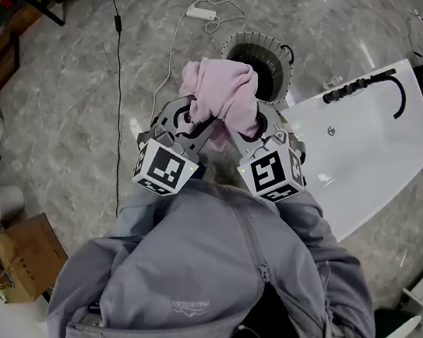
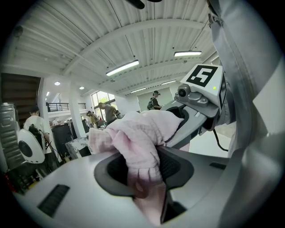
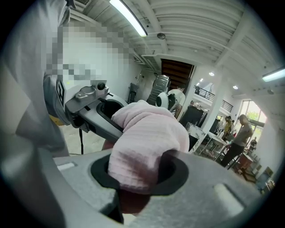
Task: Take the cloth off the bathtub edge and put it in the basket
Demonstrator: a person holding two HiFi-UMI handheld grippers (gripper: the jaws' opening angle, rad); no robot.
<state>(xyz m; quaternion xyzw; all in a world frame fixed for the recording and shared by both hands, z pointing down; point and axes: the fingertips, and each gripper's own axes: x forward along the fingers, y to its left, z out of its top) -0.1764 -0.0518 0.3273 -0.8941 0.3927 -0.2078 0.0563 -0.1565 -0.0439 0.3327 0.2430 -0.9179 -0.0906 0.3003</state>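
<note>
A pink cloth is bunched up between both grippers, held in the air in front of the person. My left gripper is shut on the cloth, which fills its jaws. Beside it, my right gripper is shut on the same cloth. The round wire basket stands on the floor just beyond the cloth, which partly overlaps its near rim in the head view. The white bathtub lies to the right of the grippers.
A white power strip and cables lie on the marble floor beyond the basket. A cardboard box sits at the lower left. A black faucet is mounted on the tub's far edge. People stand in the background of both gripper views.
</note>
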